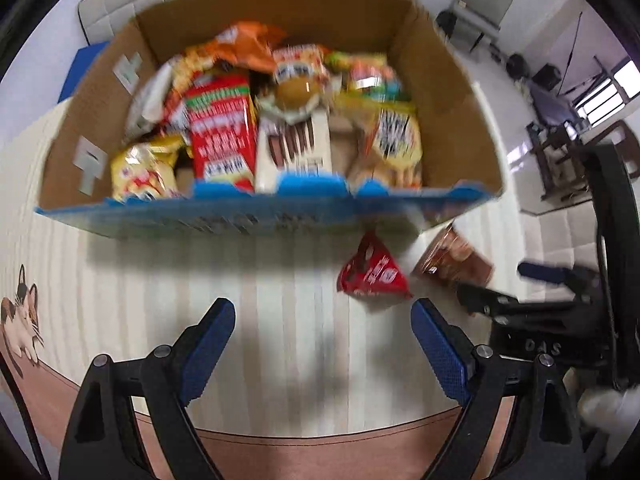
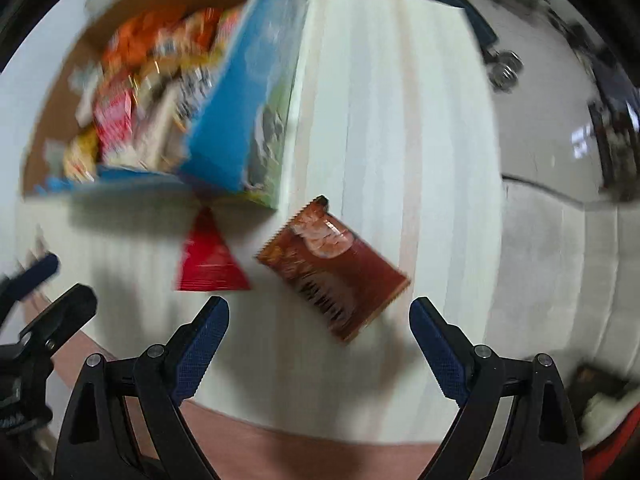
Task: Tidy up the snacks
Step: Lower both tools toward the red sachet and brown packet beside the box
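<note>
Left gripper [image 1: 323,344] jaws wide apart, empty, above worktop [image 1: 280,320], right gripper [image 2: 319,340] jaws wide apart, empty, near brown snack packet [image 2: 336,268].

The table [image 1: 280,280] is covered with a pale cloth in faint vertical stripes, edged in pinkish brown at the near side, with a cartoon cat [image 1: 20,320] printed at the far left. Beyond the table, ahead and to the right, a grey chair [image 1: 480,8] stands on a glossy white floor [image 1: 516,92]. Further right, a bright window [image 1: 612,92] throws light across that floor, with dark furniture [image 1: 560,148] beside it. A white padded panel [image 1: 120,4] sits ahead to the left, blurred.
</note>
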Action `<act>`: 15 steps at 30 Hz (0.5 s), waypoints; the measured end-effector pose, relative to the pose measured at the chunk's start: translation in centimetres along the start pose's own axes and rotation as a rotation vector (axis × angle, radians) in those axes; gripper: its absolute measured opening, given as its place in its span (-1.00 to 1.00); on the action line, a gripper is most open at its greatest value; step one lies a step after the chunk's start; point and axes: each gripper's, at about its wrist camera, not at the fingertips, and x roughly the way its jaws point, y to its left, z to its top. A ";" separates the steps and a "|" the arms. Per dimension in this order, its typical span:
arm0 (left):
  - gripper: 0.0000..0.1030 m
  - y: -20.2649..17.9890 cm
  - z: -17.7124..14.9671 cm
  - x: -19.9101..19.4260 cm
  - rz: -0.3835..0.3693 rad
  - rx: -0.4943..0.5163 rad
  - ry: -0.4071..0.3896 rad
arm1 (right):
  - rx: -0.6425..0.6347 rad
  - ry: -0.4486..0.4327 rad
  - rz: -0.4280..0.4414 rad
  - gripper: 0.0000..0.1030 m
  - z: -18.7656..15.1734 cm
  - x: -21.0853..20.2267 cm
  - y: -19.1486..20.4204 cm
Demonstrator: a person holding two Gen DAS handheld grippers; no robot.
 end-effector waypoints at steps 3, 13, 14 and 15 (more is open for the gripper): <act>0.75 -0.3 -0.5 1.5 -0.005 -0.024 0.032 | -0.081 0.043 -0.037 0.82 1.0 2.4 0.1; 0.75 -1.1 -1.5 3.0 -0.006 -0.067 0.045 | 0.018 0.070 -0.109 0.47 -0.5 5.3 -1.2; 0.75 -1.3 -1.5 3.0 -0.012 -0.068 0.046 | 0.083 0.074 -0.091 0.47 -0.9 5.3 -2.0; 0.75 -1.6 -1.5 3.2 -0.014 -0.067 0.046 | 0.169 0.083 -0.051 0.47 -1.6 5.2 -3.1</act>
